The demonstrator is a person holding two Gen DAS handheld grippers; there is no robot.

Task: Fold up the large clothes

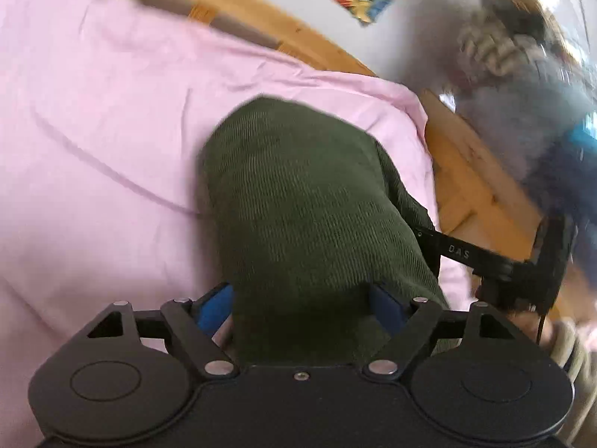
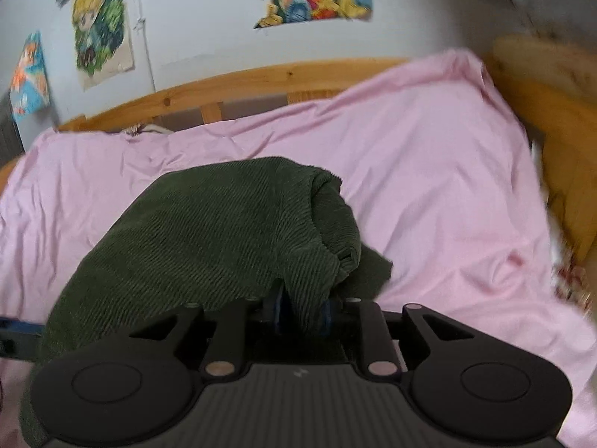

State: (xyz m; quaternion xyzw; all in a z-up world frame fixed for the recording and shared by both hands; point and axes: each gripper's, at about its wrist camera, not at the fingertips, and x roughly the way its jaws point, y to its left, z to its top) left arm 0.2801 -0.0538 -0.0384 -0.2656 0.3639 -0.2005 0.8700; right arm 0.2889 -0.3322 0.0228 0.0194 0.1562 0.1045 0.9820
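A dark green corduroy garment [image 1: 298, 205] hangs bunched over a pink bed sheet [image 1: 93, 130]. In the left wrist view its cloth fills the wide gap between the blue fingers [image 1: 212, 310] of my left gripper [image 1: 302, 310] and drapes over them; the jaws stand wide apart. The other gripper's black body [image 1: 485, 257] shows at the right. In the right wrist view my right gripper [image 2: 302, 315] is shut on a fold of the green garment [image 2: 209, 235], which is lifted above the sheet [image 2: 429, 156].
A wooden bed frame [image 2: 261, 78] runs along the back and the right side [image 2: 559, 142]. Colourful posters [image 2: 100, 26] hang on the pale wall behind. A person in a knit sweater [image 1: 496, 48] is at the right of the left wrist view.
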